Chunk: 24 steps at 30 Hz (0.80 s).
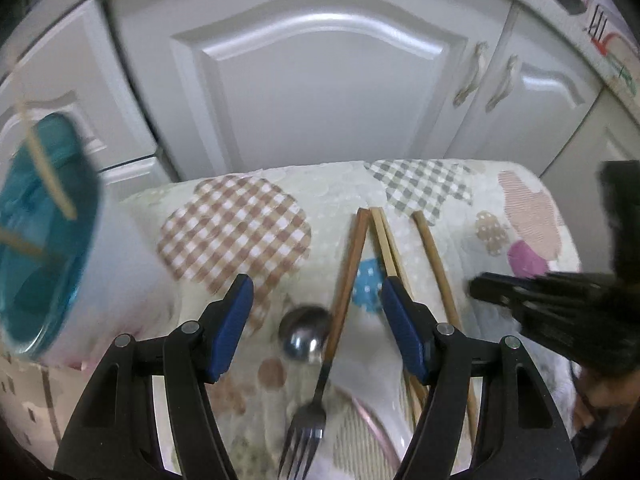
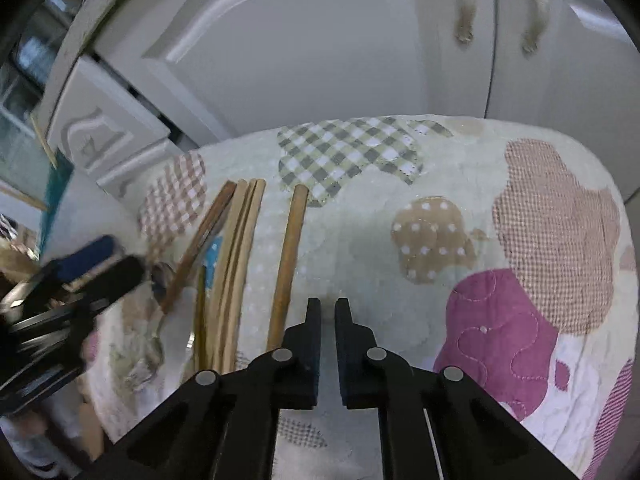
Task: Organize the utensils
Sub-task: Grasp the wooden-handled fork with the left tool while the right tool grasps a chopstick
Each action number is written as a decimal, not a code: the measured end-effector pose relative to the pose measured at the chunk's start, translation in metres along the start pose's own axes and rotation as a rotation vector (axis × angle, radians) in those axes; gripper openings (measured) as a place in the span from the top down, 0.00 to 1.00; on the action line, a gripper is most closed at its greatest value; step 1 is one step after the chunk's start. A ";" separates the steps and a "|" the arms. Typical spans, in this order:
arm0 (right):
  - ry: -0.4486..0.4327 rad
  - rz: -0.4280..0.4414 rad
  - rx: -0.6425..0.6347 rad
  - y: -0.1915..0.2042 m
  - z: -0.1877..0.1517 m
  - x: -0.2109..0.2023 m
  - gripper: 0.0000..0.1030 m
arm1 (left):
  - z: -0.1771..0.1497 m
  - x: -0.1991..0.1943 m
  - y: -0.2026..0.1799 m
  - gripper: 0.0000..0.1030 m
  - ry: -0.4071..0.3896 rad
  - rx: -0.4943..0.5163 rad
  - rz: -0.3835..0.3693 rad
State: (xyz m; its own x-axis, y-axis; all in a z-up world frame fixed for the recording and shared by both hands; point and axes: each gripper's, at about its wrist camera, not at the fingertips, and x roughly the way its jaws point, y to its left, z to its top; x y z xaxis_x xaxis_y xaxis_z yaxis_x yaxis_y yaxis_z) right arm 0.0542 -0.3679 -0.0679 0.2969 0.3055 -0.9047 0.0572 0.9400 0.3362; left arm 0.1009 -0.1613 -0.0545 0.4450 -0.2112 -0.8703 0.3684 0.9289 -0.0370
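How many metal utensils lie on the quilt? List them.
2: a spoon between the left gripper's fingers, and a fork beside it, tines nearest the camera. Others may be hidden.

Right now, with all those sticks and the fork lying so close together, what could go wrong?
1. The left hand-held gripper is open over the fork, spoon and chopsticks crowded together; closing could catch several or knock one aside.
2. The cup stands near the quilt's edge; a bump might tip it.
3. The right hand-held gripper is shut and empty beside one chopstick, and could nudge it.
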 end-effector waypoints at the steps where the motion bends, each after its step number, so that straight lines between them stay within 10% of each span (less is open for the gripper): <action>1: -0.013 0.010 0.008 -0.001 0.001 -0.003 0.93 | 0.005 0.008 -0.002 0.40 0.017 0.004 0.001; 5: -0.014 0.041 0.000 -0.002 0.007 -0.007 0.73 | 0.018 0.034 -0.009 0.50 0.081 0.033 -0.007; 12: -0.004 0.032 -0.019 0.009 0.022 0.005 0.72 | 0.025 0.062 -0.013 0.90 0.161 0.040 -0.045; 24: -0.040 -0.040 -0.090 0.038 0.047 0.032 0.93 | 0.004 -0.026 0.021 0.92 0.032 -0.054 -0.184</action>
State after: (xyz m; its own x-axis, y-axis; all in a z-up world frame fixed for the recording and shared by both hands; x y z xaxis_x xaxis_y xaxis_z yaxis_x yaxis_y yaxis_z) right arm 0.1106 -0.3296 -0.0717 0.3338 0.2624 -0.9054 -0.0155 0.9619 0.2731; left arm 0.1000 -0.1373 -0.0310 0.3478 -0.3702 -0.8614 0.3962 0.8907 -0.2228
